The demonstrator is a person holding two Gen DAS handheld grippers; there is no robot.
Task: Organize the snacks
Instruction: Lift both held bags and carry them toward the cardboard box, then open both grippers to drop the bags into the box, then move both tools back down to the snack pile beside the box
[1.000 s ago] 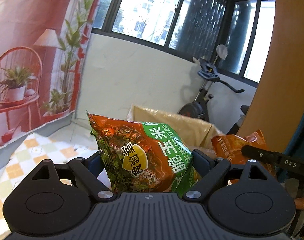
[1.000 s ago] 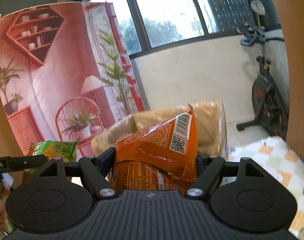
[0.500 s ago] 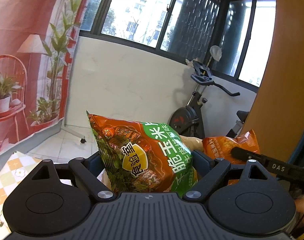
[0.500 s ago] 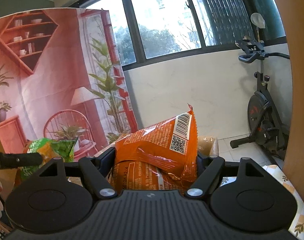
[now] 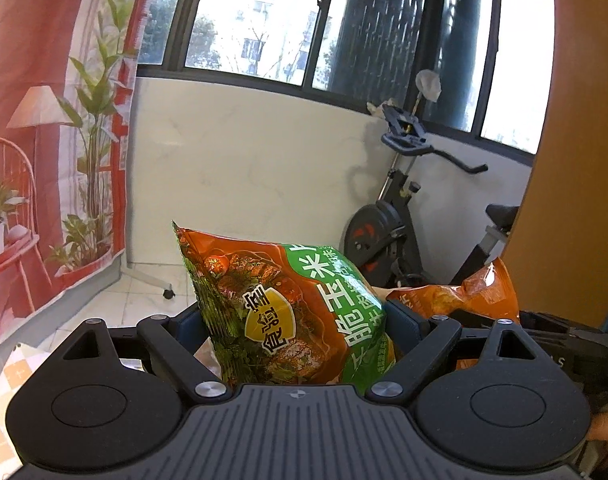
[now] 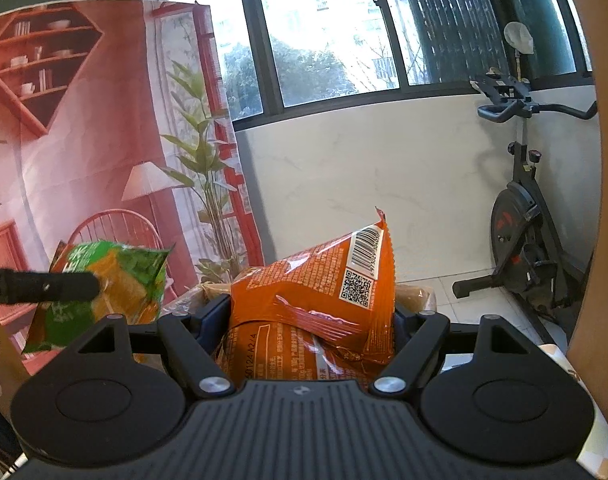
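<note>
The left gripper [image 5: 300, 316] is squeezing a green and orange snack bag [image 5: 280, 312] between its two blue pads, so its jaws stand wide around the puffy bag. The bag stands up tall in the grip. It has big white Chinese words on a green stripe, and a yellow badge with more Chinese words. The gripper tips down a little toward the floor.

The right gripper [image 6: 310, 316] is squeezing an orange snack bag [image 6: 316, 312] the same way, with one pad on each side. This bag shows its back. You can see a barcode, a square QR code, small Chinese print and a stamped code that reads something like "0124 A2/4". Its top corner points up. This gripper tips down a little too.

Both bags are up in the air, side by side. From the left camera the orange bag peeks in at the right.

Just behind the bags is the rim of a brown cardboard box [image 6: 418, 294]. Farther back stand a white wall, an exercise bike [image 6: 528, 240], big windows and a red picture cloth [image 6: 84, 160] with a chair, a lamp and plants.
</note>
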